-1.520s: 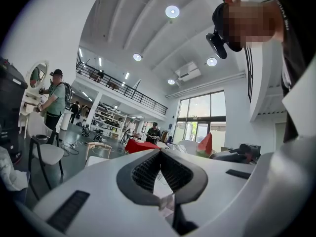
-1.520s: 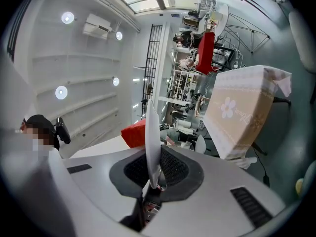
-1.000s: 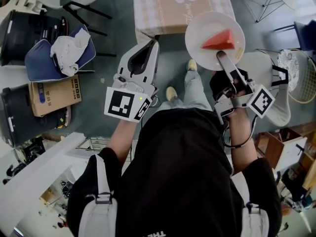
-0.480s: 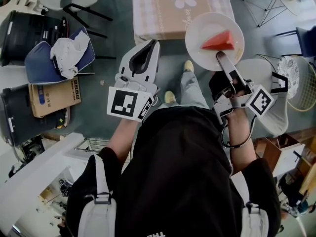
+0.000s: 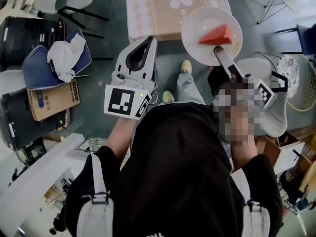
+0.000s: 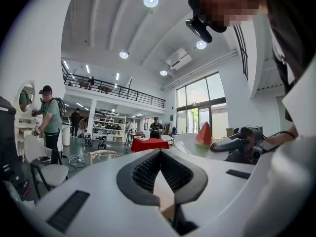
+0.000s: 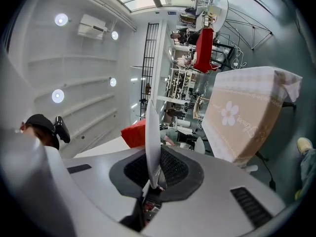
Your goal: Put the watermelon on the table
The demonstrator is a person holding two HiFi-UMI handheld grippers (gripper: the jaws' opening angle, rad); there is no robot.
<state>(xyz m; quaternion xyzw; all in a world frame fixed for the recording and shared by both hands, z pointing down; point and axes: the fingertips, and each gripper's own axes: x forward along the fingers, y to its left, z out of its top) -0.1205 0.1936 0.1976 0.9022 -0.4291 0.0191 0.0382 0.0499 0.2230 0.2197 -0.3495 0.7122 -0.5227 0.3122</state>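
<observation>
Head view, looking steeply down over a person in a black top: the right tool [image 5: 217, 51] was clamped on the near rim of a white plate [image 5: 194, 31], held out level above the floor. A red wedge of watermelon [image 5: 216, 35] lay near the middle of the plate. The plate overlapped the near corner of the counter [image 5: 158, 9], which wore a checked cloth with a flower print. Whether the plate was above the counter top or short of it could not be told. The left tool [image 5: 149, 41] pointed towards the counter as well, its jaws closed on nothing.

Left gripper view: the two jaw tips met with nothing between them. To the right, the watermelon stood on its plate, with the right tool gripping the rim.

Right gripper view: the plate showed edge-on, pinched between the jaws, with the red fruit behind it and the counter off to the right.

Likely risks: the plate was held by one edge only, so a dip of the wrist could slide the wedge off, or the rim could twist out of the pinch. A low approach could knock the plate against the counter's edge
</observation>
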